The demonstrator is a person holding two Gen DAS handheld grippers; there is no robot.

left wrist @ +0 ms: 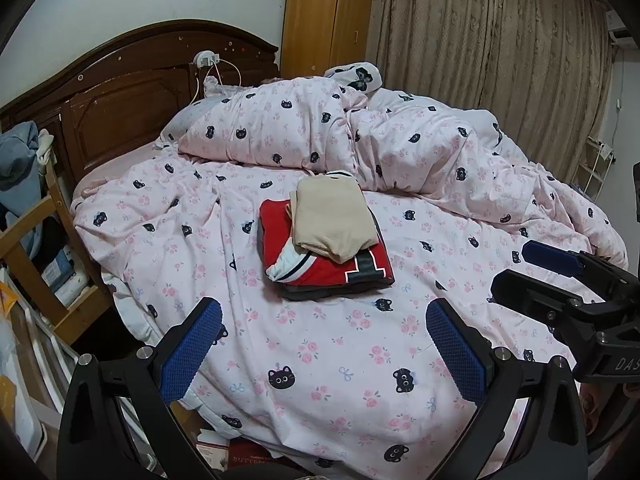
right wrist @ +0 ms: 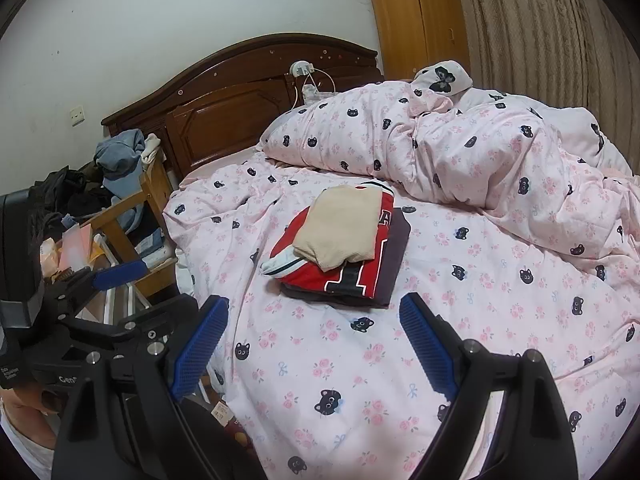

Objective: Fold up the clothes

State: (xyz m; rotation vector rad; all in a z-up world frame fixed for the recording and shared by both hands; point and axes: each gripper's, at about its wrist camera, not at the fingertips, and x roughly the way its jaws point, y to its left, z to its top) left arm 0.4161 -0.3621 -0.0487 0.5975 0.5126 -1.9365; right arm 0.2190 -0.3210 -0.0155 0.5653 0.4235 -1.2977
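Beige folded cloth is seen lying atop a folded red jersey and a dark garment, stacked at frame centre on the pink cat-print duvet. Both the left gripper and the right gripper are held spread wide at the lower edge, nothing gripped.

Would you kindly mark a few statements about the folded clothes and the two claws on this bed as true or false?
1. The beige garment lies on top of the red jersey. True.
2. The left claw is shut on the beige garment. False: it is open and holds nothing.
3. The right claw is open. True.
4. The stack sits on a bare wooden floor. False: it rests on the pink cat-print duvet.
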